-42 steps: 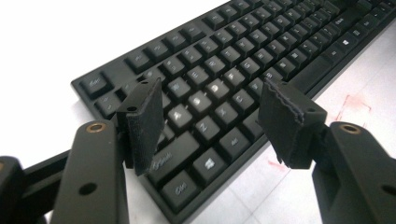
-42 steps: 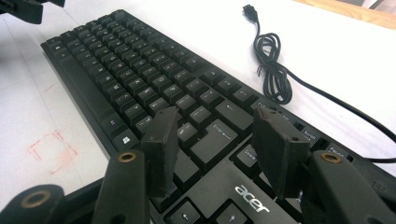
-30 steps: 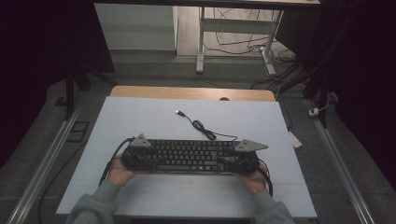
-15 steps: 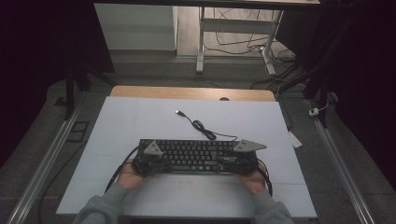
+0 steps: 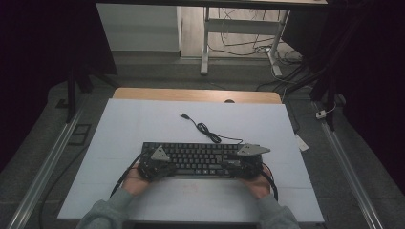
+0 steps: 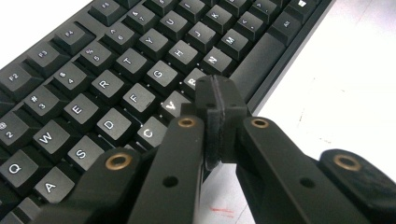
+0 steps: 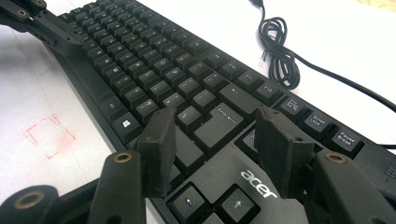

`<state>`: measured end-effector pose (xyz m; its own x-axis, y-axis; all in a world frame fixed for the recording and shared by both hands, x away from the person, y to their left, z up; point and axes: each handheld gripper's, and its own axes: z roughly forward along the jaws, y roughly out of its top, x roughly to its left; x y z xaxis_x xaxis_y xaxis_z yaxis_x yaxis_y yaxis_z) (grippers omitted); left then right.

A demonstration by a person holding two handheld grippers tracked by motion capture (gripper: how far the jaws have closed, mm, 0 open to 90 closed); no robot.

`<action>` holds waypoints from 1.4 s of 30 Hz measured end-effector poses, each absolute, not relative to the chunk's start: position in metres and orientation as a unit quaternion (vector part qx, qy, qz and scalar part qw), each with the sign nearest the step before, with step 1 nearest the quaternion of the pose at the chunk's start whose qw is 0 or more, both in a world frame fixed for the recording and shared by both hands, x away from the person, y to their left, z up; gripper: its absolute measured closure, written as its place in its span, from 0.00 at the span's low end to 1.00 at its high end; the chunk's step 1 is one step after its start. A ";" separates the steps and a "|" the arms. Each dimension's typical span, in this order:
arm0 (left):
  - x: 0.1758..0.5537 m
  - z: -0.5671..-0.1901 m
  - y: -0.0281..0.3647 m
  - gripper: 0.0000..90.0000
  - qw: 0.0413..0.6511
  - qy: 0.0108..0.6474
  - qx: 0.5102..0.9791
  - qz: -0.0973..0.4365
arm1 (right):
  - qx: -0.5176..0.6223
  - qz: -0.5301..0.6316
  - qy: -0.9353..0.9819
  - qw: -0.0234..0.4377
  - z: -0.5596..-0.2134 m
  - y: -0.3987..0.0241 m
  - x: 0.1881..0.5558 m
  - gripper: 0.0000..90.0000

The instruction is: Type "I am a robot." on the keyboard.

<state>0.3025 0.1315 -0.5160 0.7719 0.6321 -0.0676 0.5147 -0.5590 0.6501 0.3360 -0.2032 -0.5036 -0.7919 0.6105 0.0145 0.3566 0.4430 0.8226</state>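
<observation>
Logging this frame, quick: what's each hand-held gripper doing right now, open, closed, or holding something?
Left hand-held gripper: shut, empty, tip over the keyboard.
Right hand-held gripper: open, empty, above the Enter key.

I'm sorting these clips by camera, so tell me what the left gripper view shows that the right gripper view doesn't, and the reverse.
Left gripper view: letter keys readable, with the left gripper, jaws pressed together, over the V key beside the space bar.

Right gripper view: the Enter key, the acer logo, the coiled USB cable, and the right gripper with jaws apart.

Both: the black keyboard on the white table.
</observation>
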 end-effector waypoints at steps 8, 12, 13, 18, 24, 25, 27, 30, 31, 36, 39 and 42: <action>0.303 -0.519 0.131 0.99 0.334 0.327 0.880 0.085 | 0.290 0.441 0.837 0.145 -0.504 -0.204 0.336 0.54; 0.302 -0.519 0.130 0.99 0.333 0.324 0.880 0.093 | 0.290 0.441 0.837 0.146 -0.503 -0.205 0.336 0.54; 0.301 -0.518 0.130 0.99 0.331 0.321 0.882 0.099 | 0.290 0.441 0.836 0.147 -0.503 -0.205 0.336 0.54; 0.298 -0.509 0.137 0.99 0.350 0.326 0.870 0.121 | 0.289 0.441 0.837 0.147 -0.503 -0.205 0.336 0.53; 0.295 -0.499 0.156 0.84 0.373 0.355 0.847 0.128 | 0.288 0.443 0.837 0.146 -0.504 -0.205 0.336 0.53; 0.294 -0.497 0.160 0.79 0.379 0.364 0.841 0.130 | 0.287 0.442 0.837 0.145 -0.504 -0.204 0.336 0.53; 0.294 -0.495 0.166 0.68 0.381 0.381 0.831 0.136 | 0.286 0.441 0.838 0.146 -0.503 -0.204 0.336 0.53; 0.296 -0.496 0.173 0.55 0.375 0.399 0.827 0.128 | 0.285 0.442 0.838 0.147 -0.503 -0.203 0.336 0.53; 0.297 -0.497 0.175 0.52 0.369 0.402 0.829 0.122 | 0.285 0.441 0.838 0.147 -0.504 -0.203 0.336 0.53; 0.299 -0.500 0.182 0.44 0.353 0.416 0.829 0.123 | 0.286 0.439 0.839 0.148 -0.505 -0.203 0.337 0.52; 0.299 -0.500 0.186 0.43 0.355 0.423 0.824 0.124 | 0.284 0.438 0.840 0.146 -0.505 -0.202 0.337 0.52; 0.299 -0.500 0.188 0.42 0.355 0.426 0.822 0.126 | 0.283 0.438 0.840 0.147 -0.505 -0.202 0.336 0.52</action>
<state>0.2995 0.1877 -0.5004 0.6051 0.7904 -0.0958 0.6117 -0.3845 0.6914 0.3365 -0.2018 -0.5052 -0.7963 0.6049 0.0017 0.3475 0.4551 0.8198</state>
